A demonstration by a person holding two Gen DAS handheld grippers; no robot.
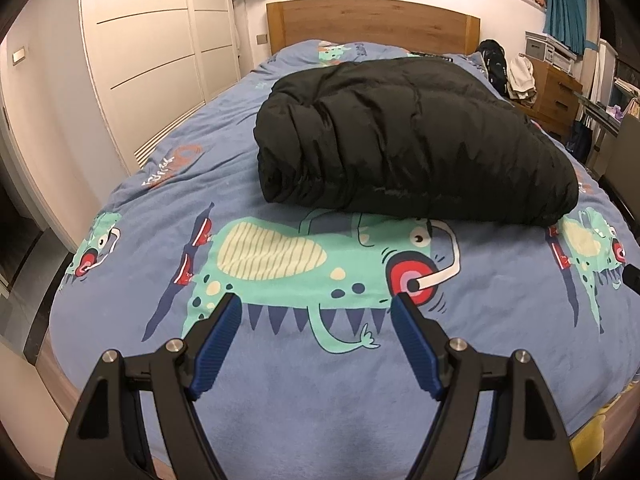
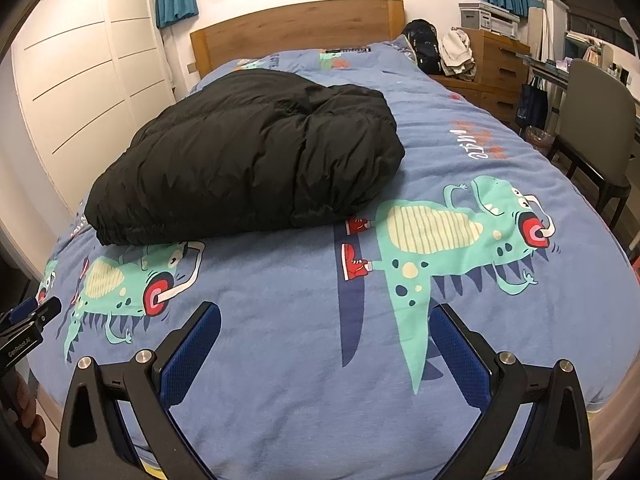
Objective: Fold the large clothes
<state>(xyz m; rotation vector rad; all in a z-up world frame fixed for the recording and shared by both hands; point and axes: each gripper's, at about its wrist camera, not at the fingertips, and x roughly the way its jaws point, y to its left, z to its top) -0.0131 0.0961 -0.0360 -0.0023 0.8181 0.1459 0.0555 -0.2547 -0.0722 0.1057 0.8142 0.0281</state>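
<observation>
Headboard (image 1: 372,24) beyond black jacket (image 1: 408,140) on duvet (image 1: 300,408)

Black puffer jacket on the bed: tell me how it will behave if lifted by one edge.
The black puffer jacket looks quilted and puffy, so probably light for its bulk. It lies in a soft folded bundle, so it would likely sag and unfold. Its shell has a slight sheen, so it may slip.

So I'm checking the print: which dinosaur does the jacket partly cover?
In the left wrist view, the big middle dinosaur: the black jacket overlaps its back.
</observation>
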